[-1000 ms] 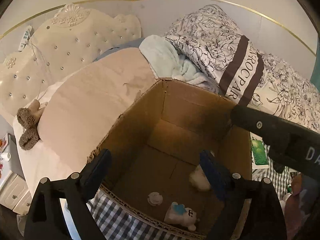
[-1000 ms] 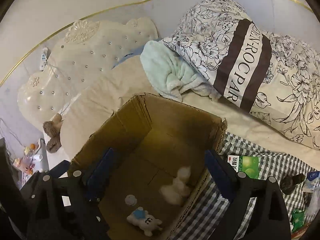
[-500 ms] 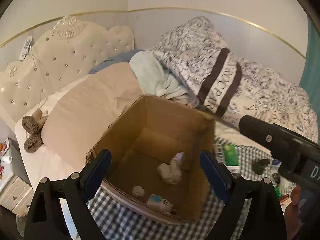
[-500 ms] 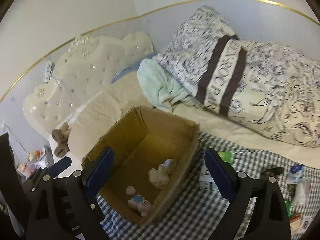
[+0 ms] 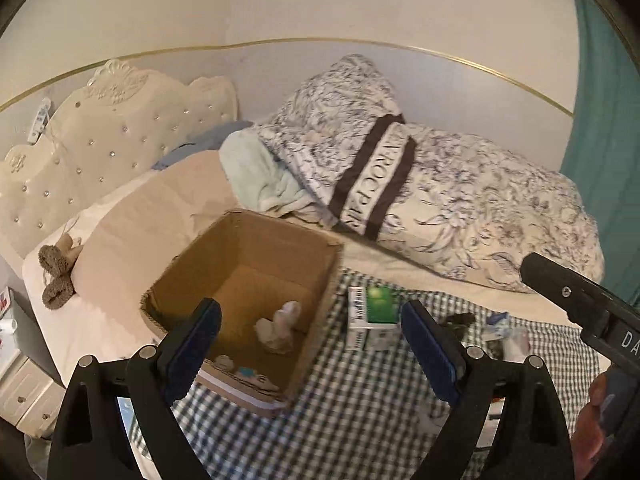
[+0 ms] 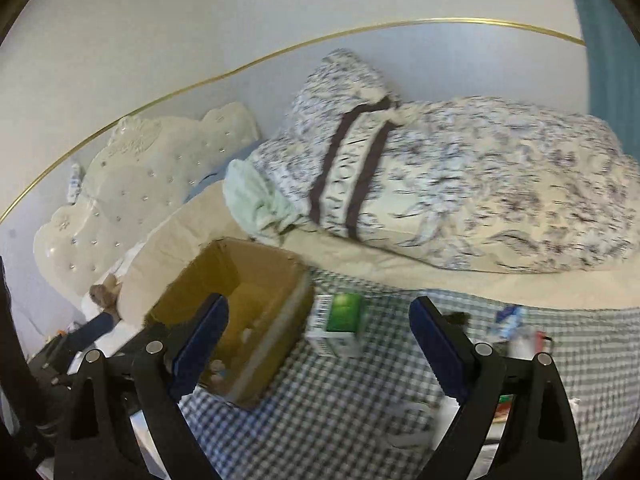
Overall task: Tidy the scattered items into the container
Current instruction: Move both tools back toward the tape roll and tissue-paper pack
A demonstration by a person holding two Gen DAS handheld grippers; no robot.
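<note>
While both jaws gape empty, green carton (image 5: 374, 316) beyond them, beside cardboard box (image 5: 256, 240).

Right gripper (image 6: 318, 338) fills the foreground, blue-padded fingers (image 6: 198, 338) spread wide, nothing between them. Open cardboard box (image 6: 276, 320) sits on a blue-white checked cloth (image 6: 340, 400), left of centre; small pale items inside, too blurred to name. Green-and-white carton (image 6: 340, 322) lies just beside the box's right wall. Small scattered items (image 6: 512, 324) further right on the cloth, blurred; a dark small object (image 6: 458, 317) near the right finger. Behind: floral duvet (image 6: 500, 200) with a brown lettered stripe, mint-green towel (image 6: 256, 196), beige cushion (image 6: 168, 256), cream tufted headboard (image 6: 152, 184). Brown plush toy (image 6: 103, 295) at the bed's left edge. Teal curtain (image 6: 612, 60) far right. Left gripper (image 6: 90, 332) partly visible at the left edge.
</note>
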